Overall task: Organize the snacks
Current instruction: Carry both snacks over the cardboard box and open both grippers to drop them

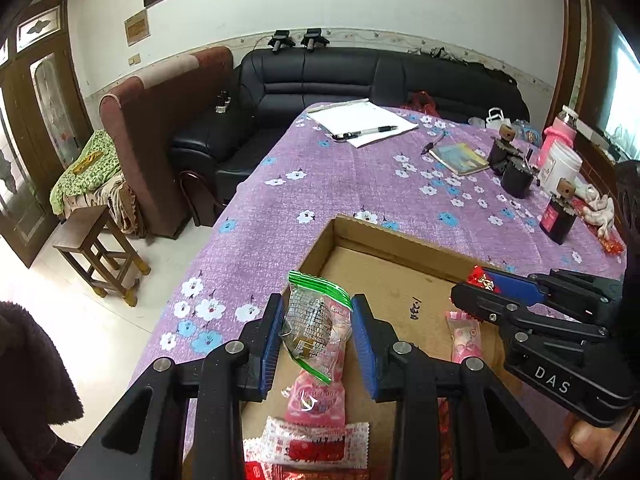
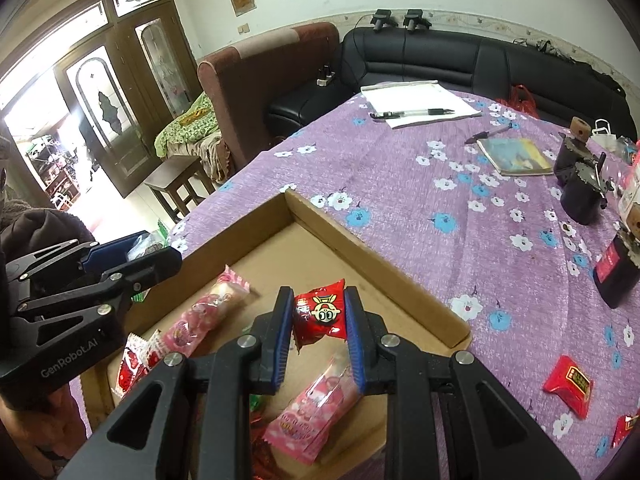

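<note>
- The left gripper (image 1: 316, 340) is clamped on a clear, green-edged plastic snack packet (image 1: 310, 322), held above the near-left corner of the shallow brown cardboard box (image 1: 384, 236). The crinkly film is pinched only at its middle, so it could slide out and land on the purple flowered tablecloth (image 1: 280, 208) outside the wall.
- The right gripper (image 2: 318, 320) grips a small red foil snack packet with a cartoon face (image 2: 322, 314) over the middle of the box. It too is held by slack wrapper and may twist loose.
- The two tools sit near each other over the box; crossing paths risks a knock that frees either packet.
- Pink wrapped candies (image 2: 204, 312) and red-and-white sachets (image 1: 316, 440) already crowd the near end, so a low pass could drag them.
- The far half of the box floor is bare, giving open room to set both down.
- A red packet (image 2: 570, 384) lies outside on the cloth, near the box's right corner, free to reach.
</note>
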